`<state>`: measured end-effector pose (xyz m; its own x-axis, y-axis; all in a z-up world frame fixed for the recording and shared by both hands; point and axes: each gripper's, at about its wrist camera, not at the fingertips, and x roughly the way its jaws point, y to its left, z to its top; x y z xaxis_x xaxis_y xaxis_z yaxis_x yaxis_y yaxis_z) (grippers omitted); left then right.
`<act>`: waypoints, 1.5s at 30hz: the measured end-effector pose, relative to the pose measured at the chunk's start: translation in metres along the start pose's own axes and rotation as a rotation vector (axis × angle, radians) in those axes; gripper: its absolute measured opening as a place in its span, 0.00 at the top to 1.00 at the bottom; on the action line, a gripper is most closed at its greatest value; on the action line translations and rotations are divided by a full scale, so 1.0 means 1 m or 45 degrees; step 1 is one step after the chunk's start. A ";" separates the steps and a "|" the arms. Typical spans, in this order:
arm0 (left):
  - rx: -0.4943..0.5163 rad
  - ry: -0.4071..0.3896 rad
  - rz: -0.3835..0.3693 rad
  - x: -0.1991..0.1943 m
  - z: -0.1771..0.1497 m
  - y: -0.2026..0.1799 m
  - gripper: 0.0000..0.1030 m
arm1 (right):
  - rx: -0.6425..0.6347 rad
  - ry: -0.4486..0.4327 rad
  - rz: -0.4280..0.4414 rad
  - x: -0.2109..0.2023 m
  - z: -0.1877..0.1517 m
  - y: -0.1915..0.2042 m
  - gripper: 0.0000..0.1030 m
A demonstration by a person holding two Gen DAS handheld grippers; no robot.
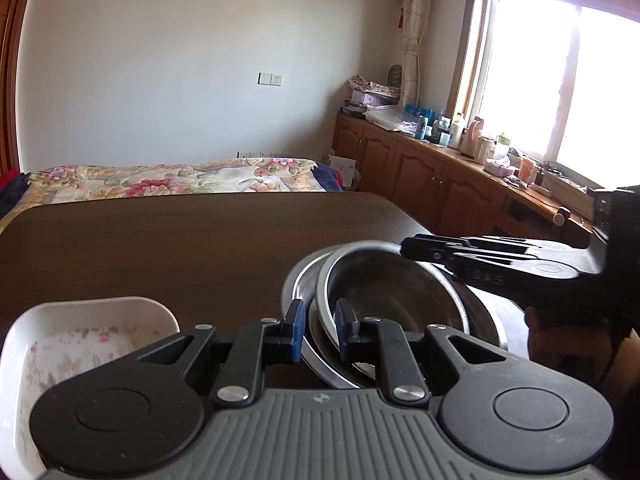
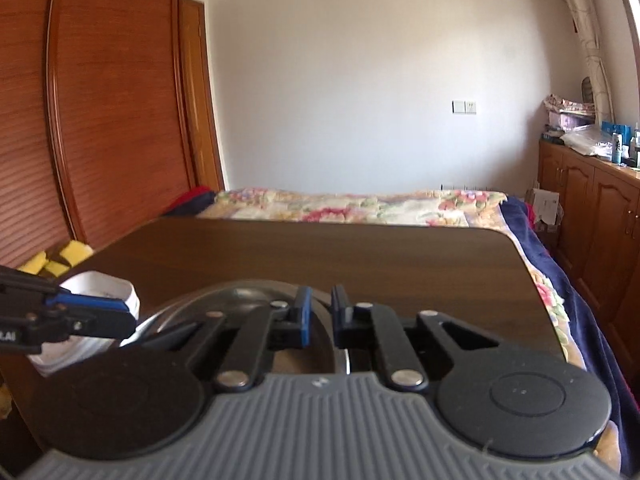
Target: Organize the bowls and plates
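Observation:
Two steel bowls sit nested on the dark wooden table (image 1: 180, 240), the inner bowl (image 1: 392, 296) tilted inside the outer one (image 1: 295, 280). My left gripper (image 1: 320, 330) has its blue pads drawn in on the near rims, which run between them. From the right, my right gripper (image 1: 404, 247) reaches in with its fingers pinched on the inner bowl's far rim. In the right wrist view, the right gripper (image 2: 321, 316) is narrowed over the steel bowl (image 2: 240, 292) and the left gripper (image 2: 130, 316) bites its left edge. A white floral dish (image 1: 100, 304) (image 2: 100, 284) stands left of the bowls.
Beyond the table's far edge (image 2: 320, 224) lies a bed with a floral cover (image 1: 180, 180). Wooden cabinets (image 1: 420, 176) with bottles on top run along the right under a window. On the left are a wooden wardrobe (image 2: 112, 100) and yellow sponges (image 2: 60, 260).

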<state>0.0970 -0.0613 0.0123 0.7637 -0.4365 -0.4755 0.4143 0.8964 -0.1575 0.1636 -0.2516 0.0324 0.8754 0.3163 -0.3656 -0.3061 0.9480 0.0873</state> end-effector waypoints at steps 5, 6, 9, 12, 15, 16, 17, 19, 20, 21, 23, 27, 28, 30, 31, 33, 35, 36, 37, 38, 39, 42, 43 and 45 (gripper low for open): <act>0.005 -0.019 0.009 -0.003 -0.001 -0.001 0.80 | 0.004 -0.031 0.013 -0.018 -0.001 0.001 0.88; 0.005 -0.024 0.012 -0.003 -0.002 -0.001 0.77 | 0.008 -0.042 0.010 -0.022 -0.002 0.001 0.88; 0.003 -0.055 0.036 -0.005 -0.003 -0.001 0.62 | 0.011 -0.066 -0.013 -0.030 -0.006 0.000 0.86; 0.002 -0.071 0.064 -0.005 -0.007 0.000 0.51 | -0.005 -0.077 -0.058 -0.034 -0.014 0.002 0.66; 0.011 -0.080 0.087 -0.003 -0.013 0.002 0.43 | 0.003 -0.099 -0.087 -0.037 -0.022 0.002 0.48; 0.012 -0.079 0.092 -0.002 -0.014 0.002 0.42 | 0.013 -0.100 -0.094 -0.037 -0.023 0.001 0.47; 0.014 -0.077 0.097 -0.001 -0.015 0.002 0.40 | 0.021 -0.101 -0.103 -0.038 -0.025 0.000 0.46; 0.017 -0.079 0.103 0.000 -0.017 0.002 0.36 | 0.041 -0.104 -0.119 -0.038 -0.029 -0.002 0.37; 0.016 -0.079 0.105 0.000 -0.018 0.002 0.34 | 0.050 -0.103 -0.123 -0.038 -0.031 -0.003 0.37; 0.015 -0.080 0.105 0.001 -0.019 0.002 0.34 | 0.063 -0.097 -0.123 -0.037 -0.033 -0.004 0.37; 0.018 -0.082 0.109 0.002 -0.021 0.002 0.33 | 0.084 -0.090 -0.124 -0.035 -0.036 -0.005 0.36; 0.025 -0.069 0.112 0.006 -0.023 -0.001 0.32 | 0.120 -0.076 -0.116 -0.031 -0.043 -0.005 0.32; 0.027 -0.064 0.108 0.008 -0.024 -0.001 0.32 | 0.131 -0.073 -0.112 -0.030 -0.044 -0.006 0.31; 0.031 -0.053 0.102 0.010 -0.025 -0.002 0.32 | 0.149 -0.071 -0.106 -0.029 -0.046 -0.006 0.30; 0.033 -0.050 0.101 0.011 -0.026 -0.003 0.32 | 0.153 -0.071 -0.105 -0.029 -0.047 -0.006 0.30; 0.035 -0.048 0.098 0.012 -0.027 -0.005 0.33 | 0.157 -0.075 -0.105 -0.029 -0.047 -0.005 0.30; 0.036 -0.042 0.096 0.013 -0.028 -0.006 0.33 | 0.165 -0.077 -0.103 -0.029 -0.047 -0.004 0.29; 0.037 -0.039 0.095 0.013 -0.028 -0.006 0.33 | 0.163 -0.078 -0.108 -0.029 -0.047 -0.003 0.29; 0.037 -0.038 0.093 0.014 -0.029 -0.006 0.33 | 0.158 -0.080 -0.113 -0.029 -0.047 -0.002 0.29; 0.037 -0.035 0.091 0.015 -0.029 -0.007 0.33 | 0.153 -0.081 -0.116 -0.029 -0.048 -0.002 0.29; 0.035 -0.032 0.089 0.015 -0.030 -0.007 0.34 | 0.151 -0.080 -0.119 -0.029 -0.048 -0.002 0.29; 0.026 -0.028 0.077 0.016 -0.031 -0.007 0.38 | 0.143 -0.084 -0.120 -0.029 -0.048 -0.002 0.29; 0.025 -0.028 0.073 0.016 -0.031 -0.007 0.41 | 0.133 -0.084 -0.118 -0.029 -0.049 -0.001 0.33; 0.023 -0.027 0.065 0.017 -0.030 -0.008 0.45 | 0.107 -0.080 -0.118 -0.029 -0.050 0.001 0.41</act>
<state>0.0918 -0.0730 -0.0201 0.7946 -0.3917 -0.4639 0.3831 0.9162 -0.1175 0.1187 -0.2613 -0.0033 0.9209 0.2265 -0.3172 -0.1928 0.9720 0.1342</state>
